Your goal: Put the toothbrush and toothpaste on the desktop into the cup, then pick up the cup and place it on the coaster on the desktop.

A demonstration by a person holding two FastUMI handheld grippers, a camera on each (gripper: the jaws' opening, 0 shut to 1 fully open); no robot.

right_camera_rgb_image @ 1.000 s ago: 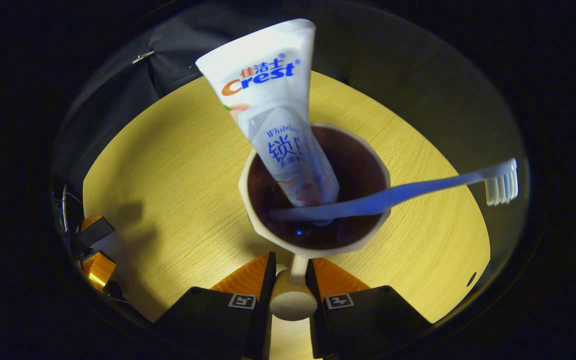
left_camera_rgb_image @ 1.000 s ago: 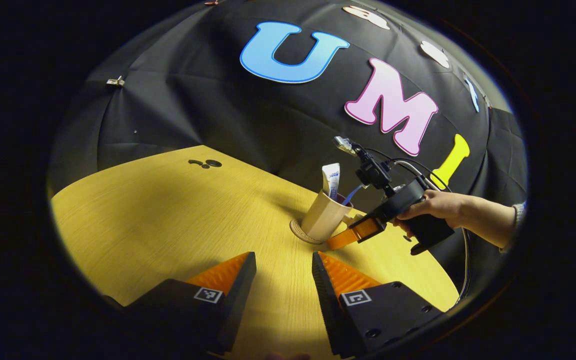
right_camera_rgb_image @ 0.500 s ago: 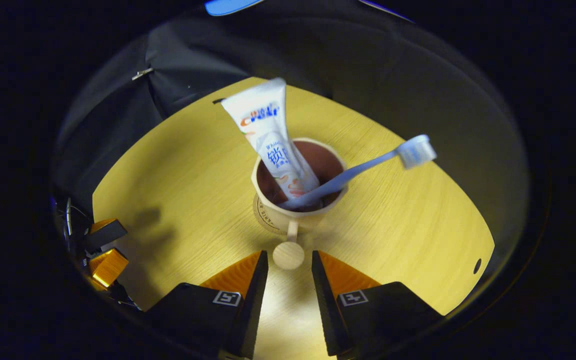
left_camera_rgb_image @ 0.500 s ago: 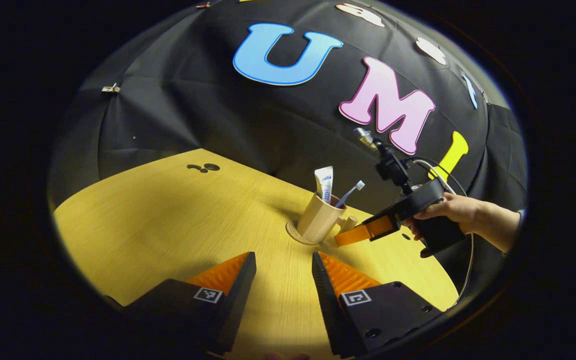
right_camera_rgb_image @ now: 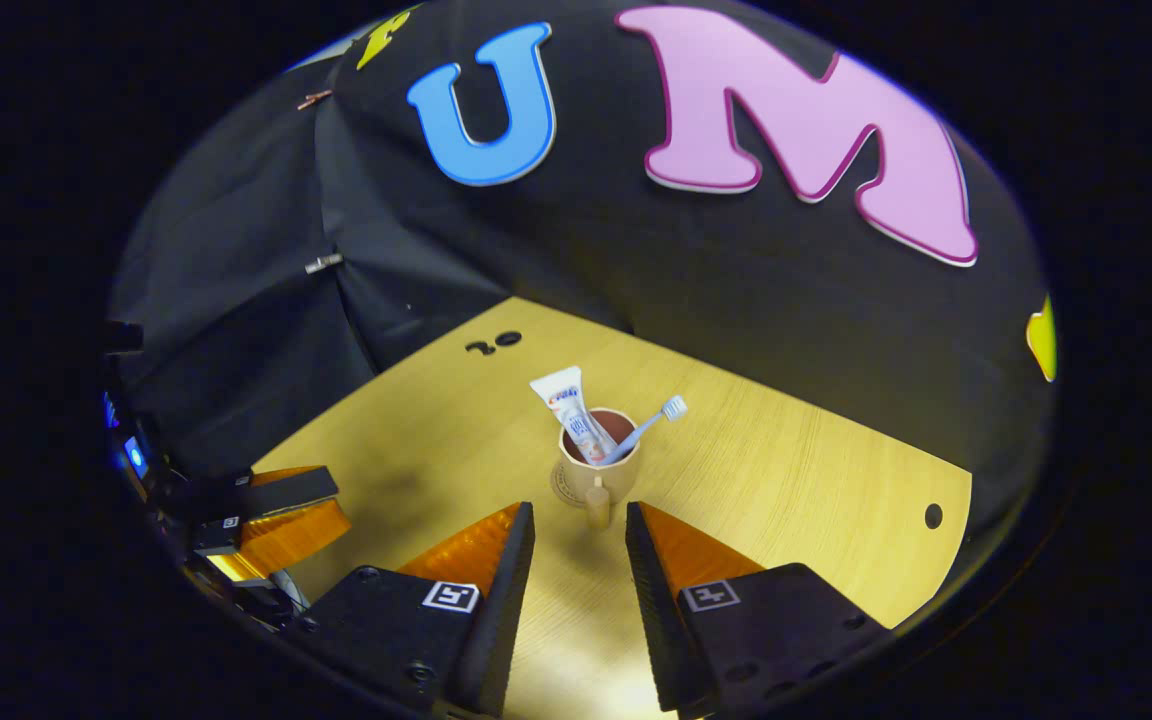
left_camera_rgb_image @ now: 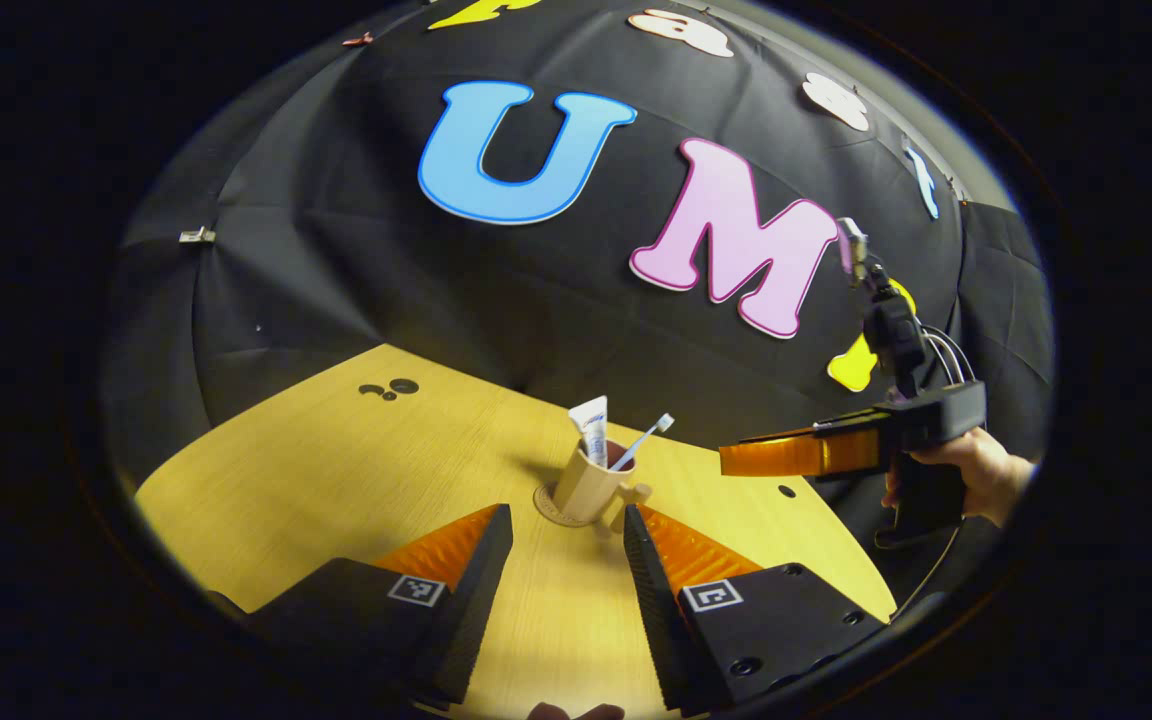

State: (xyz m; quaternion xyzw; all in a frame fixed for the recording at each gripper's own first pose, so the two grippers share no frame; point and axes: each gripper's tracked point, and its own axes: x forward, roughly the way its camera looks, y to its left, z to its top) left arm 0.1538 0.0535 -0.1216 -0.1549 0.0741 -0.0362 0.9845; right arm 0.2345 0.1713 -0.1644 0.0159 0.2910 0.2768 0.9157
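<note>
Beige, one cup (right_camera_rgb_image: 596, 472) holding one toothpaste (right_camera_rgb_image: 570, 410) and one toothbrush (right_camera_rgb_image: 648, 423) stands on one coaster (left_camera_rgb_image: 548, 512) mid-table (right_camera_rgb_image: 786, 480), both the left gripper (left_camera_rgb_image: 561, 555) and right gripper (right_camera_rgb_image: 579, 560) with jaws wide, empty.

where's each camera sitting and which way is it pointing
Left gripper view: rides the left hand-held gripper, low over the table, facing the cup on its coaster; own open fingers at bottom, right hand-held gripper and hand farther off.
Right gripper view: rides the right hand-held gripper, higher, looking down into the cup; own open fingers at bottom.
Shared: cup, toothpaste, toothbrush.
</note>
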